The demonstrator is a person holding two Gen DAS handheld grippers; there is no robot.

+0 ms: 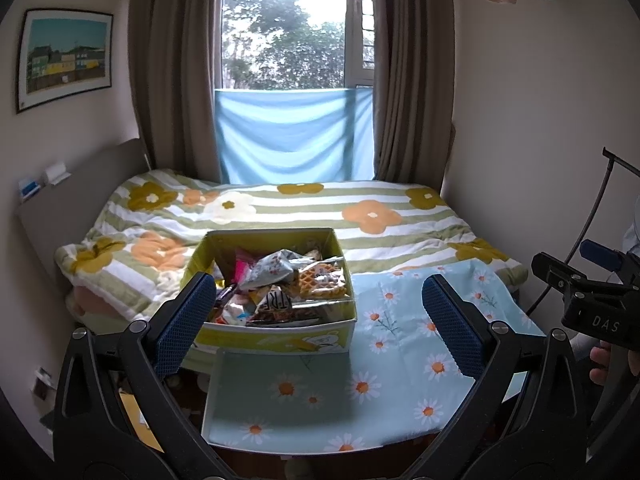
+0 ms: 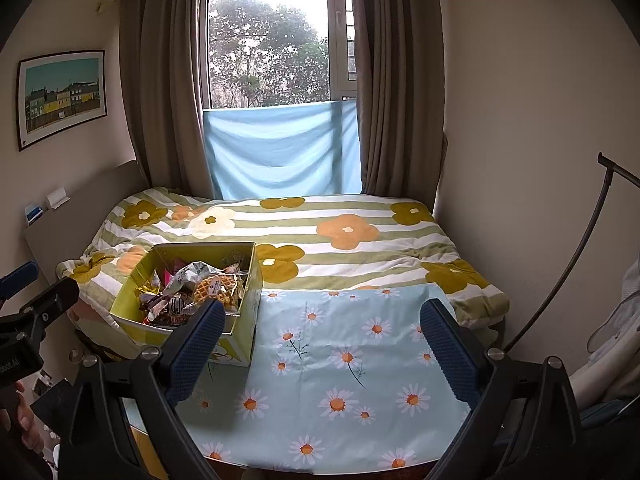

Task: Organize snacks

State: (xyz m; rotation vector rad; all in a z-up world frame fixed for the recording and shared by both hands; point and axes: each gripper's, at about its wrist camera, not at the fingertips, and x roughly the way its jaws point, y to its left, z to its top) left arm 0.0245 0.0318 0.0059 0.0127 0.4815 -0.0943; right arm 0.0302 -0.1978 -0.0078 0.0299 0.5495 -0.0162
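I took the yellow box (image 1: 276,336) as my landmark. It sat on the daisy cloth (image 1: 400,344) at the near edge of the bed, open-topped, with the snacks (image 1: 280,288) heaped loosely inside: a waffle pack (image 1: 322,280) toward its right wall, a silvery pouch (image 1: 272,268) on top, darker wrappers nearer me.

Left gripper (image 1: 320,316): fingers spread wide, nothing between them, held back from the box and framing it. Right gripper (image 2: 322,344): likewise spread and empty, hanging right of the box over bare daisy cloth.

Stage, my judgement: every snack I could see lay in the box, none on the cloth. That would fit a jumble waiting to be sorted, or snacks gathered in from the cloth. I could not settle which, so I logged no specific next move beyond keeping both tools clear of the box rim.

Poorly seen: the box floor and lower packets were buried; most labels were unreadable; the left finger (image 1: 182,320) covered the near-left corner of the box. The striped quilt (image 1: 280,216) lay behind the box.
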